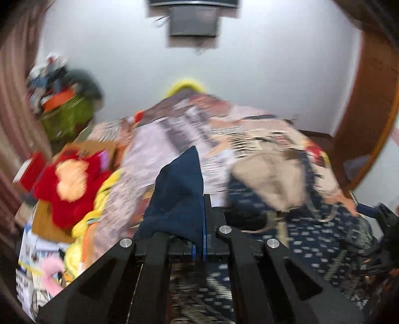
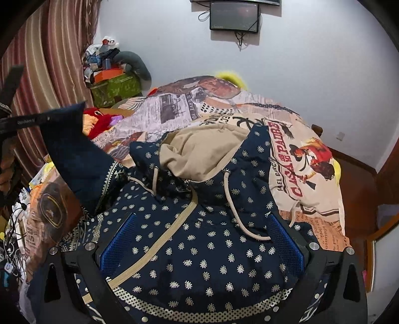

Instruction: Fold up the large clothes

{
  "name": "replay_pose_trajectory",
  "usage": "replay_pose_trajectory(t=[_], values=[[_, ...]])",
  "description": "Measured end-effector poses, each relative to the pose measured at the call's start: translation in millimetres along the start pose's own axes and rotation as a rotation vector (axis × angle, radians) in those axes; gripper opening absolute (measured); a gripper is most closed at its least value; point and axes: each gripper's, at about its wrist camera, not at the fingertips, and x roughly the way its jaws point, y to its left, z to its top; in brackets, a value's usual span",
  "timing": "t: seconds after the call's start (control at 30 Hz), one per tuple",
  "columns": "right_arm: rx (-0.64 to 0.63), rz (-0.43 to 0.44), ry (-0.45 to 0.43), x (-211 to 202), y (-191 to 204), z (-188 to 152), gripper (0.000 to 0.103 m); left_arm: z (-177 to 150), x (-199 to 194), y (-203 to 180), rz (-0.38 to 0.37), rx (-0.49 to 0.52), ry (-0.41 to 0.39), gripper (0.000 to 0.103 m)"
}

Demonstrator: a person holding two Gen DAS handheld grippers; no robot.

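A navy hoodie (image 2: 212,249) with small beige motifs, a beige-lined hood (image 2: 199,152) and drawstrings lies spread on the bed. My left gripper (image 1: 199,224) is shut on its plain navy sleeve end (image 1: 179,194) and holds it raised; that view is motion-blurred. The same gripper (image 2: 37,119) and lifted sleeve (image 2: 74,149) show at the left of the right wrist view. My right gripper (image 2: 202,244) is open, its blue-padded fingers (image 2: 117,241) spread just over the hoodie's chest, holding nothing. The right gripper also shows at the right edge of the left wrist view (image 1: 381,219).
A printed newspaper-pattern bedspread (image 2: 311,162) covers the bed. A red plush toy (image 1: 72,184) and clutter lie at the left. A green box (image 2: 114,89) piled with items stands by the striped curtain (image 2: 49,62). A screen (image 2: 234,16) hangs on the white wall. A wooden bed frame (image 2: 354,169) is at right.
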Motion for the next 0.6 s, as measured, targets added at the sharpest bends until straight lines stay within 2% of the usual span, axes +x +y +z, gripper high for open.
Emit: replay_pose_trajectory(t=[0.13, 0.2, 0.33, 0.43, 0.6], values=[[-0.002, 0.006, -0.016, -14, -3, -1, 0.103, -1, 0, -64, -0.052, 0.114, -0.009, 0.002], [-0.001, 0.010, -0.017, -20, -5, -4, 0.103, -11, 9, -93, -0.079, 0.159, 0.017, 0.002], [0.002, 0.009, 0.001, -28, -15, -15, 0.103, -43, 43, -142, -0.131, 0.229, 0.126, 0.002], [-0.005, -0.007, 0.032, -28, -24, -27, 0.103, -71, 64, -166, -0.177, 0.253, 0.206, 0.002], [0.000, -0.013, 0.082, -24, -36, -44, 0.103, -111, 80, -194, -0.221, 0.328, 0.274, 0.002]])
